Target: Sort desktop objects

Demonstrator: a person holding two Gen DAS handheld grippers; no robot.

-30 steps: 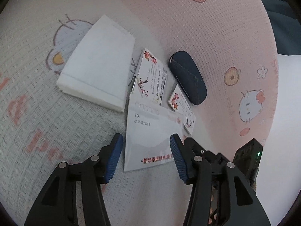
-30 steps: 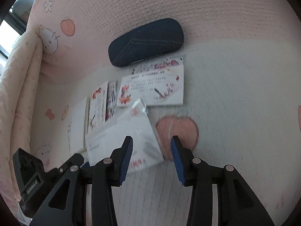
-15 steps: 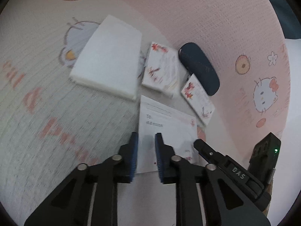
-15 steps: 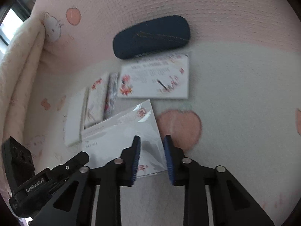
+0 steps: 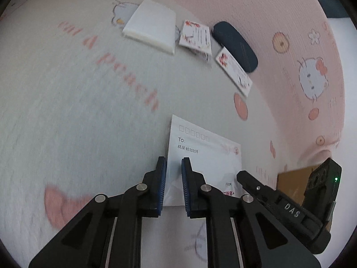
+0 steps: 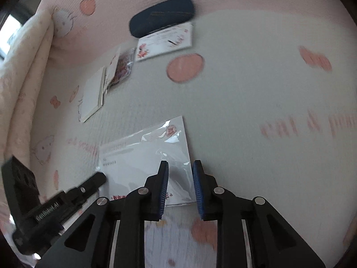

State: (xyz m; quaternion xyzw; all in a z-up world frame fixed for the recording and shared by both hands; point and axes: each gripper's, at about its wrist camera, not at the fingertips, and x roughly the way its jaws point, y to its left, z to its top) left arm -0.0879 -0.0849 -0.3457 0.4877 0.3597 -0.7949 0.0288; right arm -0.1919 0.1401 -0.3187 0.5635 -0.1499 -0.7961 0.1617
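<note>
My left gripper (image 5: 173, 186) is shut on the left edge of a white envelope in a clear sleeve (image 5: 209, 156), and my right gripper (image 6: 180, 188) is shut on its right edge (image 6: 156, 156). Both hold it above the patterned blanket, near the cameras. Farther off lie a white notepad (image 5: 151, 29), two floral cards (image 5: 196, 36) (image 5: 234, 71) and a dark blue glasses case (image 5: 234, 45). The case (image 6: 161, 15) and the cards (image 6: 166, 41) also show in the right wrist view.
A pink and grey cartoon-print blanket (image 5: 78, 111) covers the surface. A cream folded blanket (image 6: 20, 67) lies along the left. A brown cardboard piece (image 5: 292, 183) shows at the right edge in the left wrist view.
Both grippers closed on the envelope and pulled it back, away from the notepad, cards and case, which now sit farther off.
</note>
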